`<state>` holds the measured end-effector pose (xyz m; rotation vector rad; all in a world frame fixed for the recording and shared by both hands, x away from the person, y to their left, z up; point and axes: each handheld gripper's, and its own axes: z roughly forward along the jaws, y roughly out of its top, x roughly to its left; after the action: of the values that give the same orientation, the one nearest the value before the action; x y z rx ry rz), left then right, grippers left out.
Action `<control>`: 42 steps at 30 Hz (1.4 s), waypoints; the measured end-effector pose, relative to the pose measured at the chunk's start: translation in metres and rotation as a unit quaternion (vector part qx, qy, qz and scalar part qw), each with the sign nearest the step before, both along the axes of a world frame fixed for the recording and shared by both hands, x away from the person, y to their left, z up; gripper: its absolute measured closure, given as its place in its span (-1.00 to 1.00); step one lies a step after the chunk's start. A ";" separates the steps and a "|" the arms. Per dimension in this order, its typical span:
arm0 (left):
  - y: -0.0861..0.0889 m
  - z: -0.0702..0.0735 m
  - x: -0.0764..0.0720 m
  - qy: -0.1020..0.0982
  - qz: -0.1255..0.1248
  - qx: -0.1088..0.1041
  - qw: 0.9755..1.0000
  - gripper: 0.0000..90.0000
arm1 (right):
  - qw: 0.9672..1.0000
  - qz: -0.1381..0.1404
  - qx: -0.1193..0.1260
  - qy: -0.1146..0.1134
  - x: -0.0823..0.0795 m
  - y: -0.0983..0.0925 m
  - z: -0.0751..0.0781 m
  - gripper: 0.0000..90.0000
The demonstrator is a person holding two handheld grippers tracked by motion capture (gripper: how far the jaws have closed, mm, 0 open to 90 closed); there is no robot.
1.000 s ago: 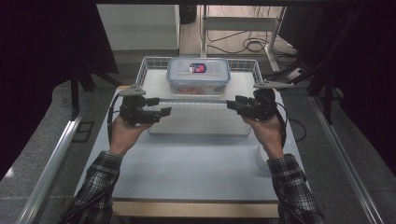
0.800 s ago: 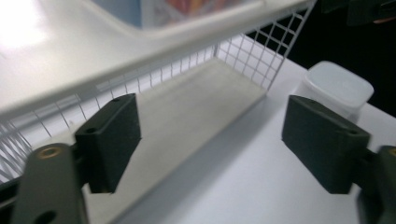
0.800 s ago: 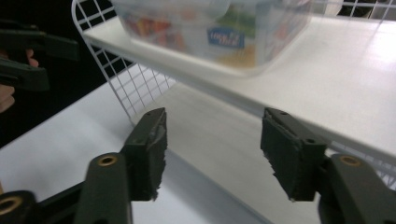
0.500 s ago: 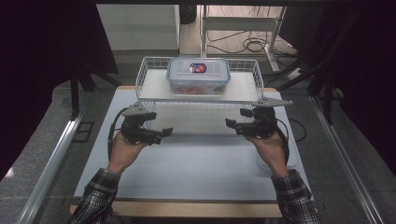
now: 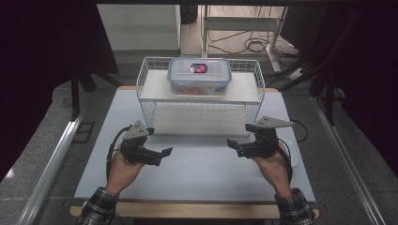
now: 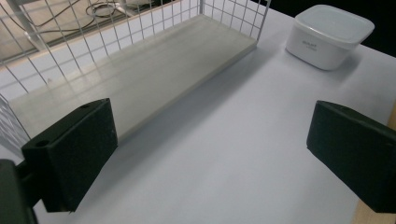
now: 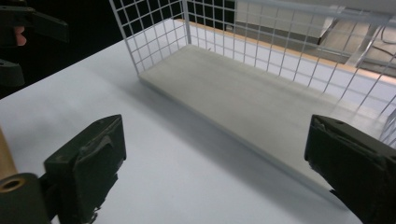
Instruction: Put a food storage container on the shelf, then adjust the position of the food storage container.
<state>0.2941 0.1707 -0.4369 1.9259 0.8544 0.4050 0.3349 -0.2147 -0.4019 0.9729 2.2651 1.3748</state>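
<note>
I'm holding both hand-held grippers, left (image 5: 165,151) and right (image 5: 231,143), just in front of the wire rack (image 5: 199,117), jaws apart after opening, empty. The rack looks light, stiff; I'm favouring its end frames.

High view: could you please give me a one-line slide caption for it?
Two open grippers, left and right, hover over the table before a wire shelf bearing a lidded box.

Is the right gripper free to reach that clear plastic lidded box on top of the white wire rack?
Probably yes: the right gripper is open and empty, and the clear plastic lidded box sits uncovered atop the white wire rack.
</note>
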 end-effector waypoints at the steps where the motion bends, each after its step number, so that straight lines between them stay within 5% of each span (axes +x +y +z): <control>1: 0.001 -0.003 -0.002 0.001 0.001 -0.005 1.000 -0.98 | 1.000 0.003 0.001 0.000 -0.003 -0.001 -0.003 -0.91; 10: 0.007 -0.022 -0.020 0.007 0.016 -0.010 1.000 -1.00 | 1.000 0.018 -0.007 0.006 -0.019 -0.002 -0.024 -1.00; 16: 0.004 -0.036 -0.031 -0.008 0.020 0.008 1.000 -1.00 | 1.000 0.018 -0.016 0.013 -0.028 -0.001 -0.038 -1.00; 23: 0.007 -0.060 -0.040 -0.004 0.027 0.024 0.999 -1.00 | 0.999 0.023 -0.026 0.027 -0.040 0.002 -0.061 -1.00; 28: 0.009 -0.070 -0.040 0.000 0.033 0.037 0.999 -1.00 | 0.997 0.028 -0.055 0.046 -0.043 0.006 -0.081 -1.00; 42: 0.011 -0.073 -0.038 0.007 0.036 0.035 0.999 -0.99 | 0.997 0.002 -0.048 0.056 -0.041 -0.001 -0.078 -1.00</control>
<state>0.2565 0.1820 -0.5103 1.9673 0.9314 0.4704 0.2936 -0.2152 -0.4801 1.0371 2.3915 1.2293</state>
